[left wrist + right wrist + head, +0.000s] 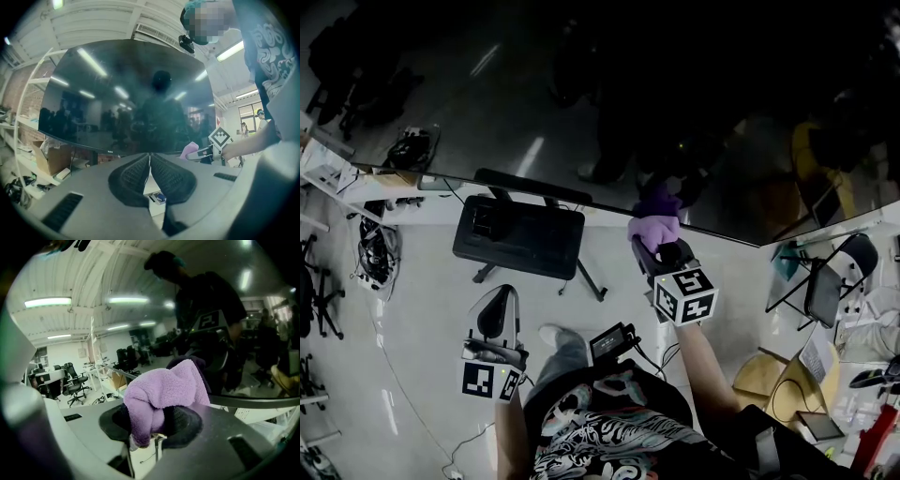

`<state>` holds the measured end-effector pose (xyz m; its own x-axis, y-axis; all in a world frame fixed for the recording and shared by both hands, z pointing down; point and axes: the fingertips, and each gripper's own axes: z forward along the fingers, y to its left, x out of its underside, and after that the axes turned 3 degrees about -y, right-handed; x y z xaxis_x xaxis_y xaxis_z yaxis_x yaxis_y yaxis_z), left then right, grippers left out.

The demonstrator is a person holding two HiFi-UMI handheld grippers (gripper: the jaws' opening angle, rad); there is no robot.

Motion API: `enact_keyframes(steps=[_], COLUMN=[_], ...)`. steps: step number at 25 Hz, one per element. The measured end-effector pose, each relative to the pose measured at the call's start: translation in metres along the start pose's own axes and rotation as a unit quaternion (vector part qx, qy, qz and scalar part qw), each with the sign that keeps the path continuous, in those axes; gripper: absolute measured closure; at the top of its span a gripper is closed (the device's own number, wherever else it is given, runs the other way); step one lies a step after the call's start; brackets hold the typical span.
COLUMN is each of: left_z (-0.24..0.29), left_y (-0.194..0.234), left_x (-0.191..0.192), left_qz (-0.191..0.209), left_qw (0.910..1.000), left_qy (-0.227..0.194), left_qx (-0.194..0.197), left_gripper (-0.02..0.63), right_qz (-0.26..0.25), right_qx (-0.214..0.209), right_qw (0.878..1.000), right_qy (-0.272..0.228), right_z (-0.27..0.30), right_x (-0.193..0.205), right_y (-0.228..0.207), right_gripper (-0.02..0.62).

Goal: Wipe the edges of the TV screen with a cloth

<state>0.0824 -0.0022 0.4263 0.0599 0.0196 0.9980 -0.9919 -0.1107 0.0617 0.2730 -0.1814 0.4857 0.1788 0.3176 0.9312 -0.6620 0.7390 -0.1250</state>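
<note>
The big dark TV screen [609, 103] fills the top of the head view, its bottom edge [534, 190] running down to the right. My right gripper [656, 246] is shut on a purple cloth [654, 228], and the cloth presses against that bottom edge right of the middle. In the right gripper view the cloth [161, 392] bulges out of the jaws against the glossy screen [225, 310]. My left gripper [494, 314] hangs low and away from the screen, shut with nothing in it. From the left gripper view I see the whole screen [126, 93] and the cloth [190, 150].
The black TV stand base [518, 236] sits on the pale floor under the screen. Office chairs [314, 295] and cables [375, 251] lie at the left. A folding chair [830, 277] and a yellow seat [787, 380] stand at the right. The person's foot [558, 337] is below the stand.
</note>
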Motion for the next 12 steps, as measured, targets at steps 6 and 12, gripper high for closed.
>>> enact_keyframes(steps=[6,12], left_z=[-0.007,-0.011], left_y=[0.015,0.029], left_x=[0.003,0.003], left_qz=[-0.005,-0.007], left_qw=[0.9999,0.9998], left_qy=[0.0,-0.001], left_qx=[-0.012,-0.02], left_gripper=[0.58,0.581], right_qz=[-0.006,-0.01], right_qx=[-0.015,-0.027], right_qw=[1.0,1.0], right_qy=[0.005,0.009], right_z=[0.015,0.028], right_x=[-0.003,-0.005], right_y=[0.016,0.032], right_gripper=[0.44,0.439])
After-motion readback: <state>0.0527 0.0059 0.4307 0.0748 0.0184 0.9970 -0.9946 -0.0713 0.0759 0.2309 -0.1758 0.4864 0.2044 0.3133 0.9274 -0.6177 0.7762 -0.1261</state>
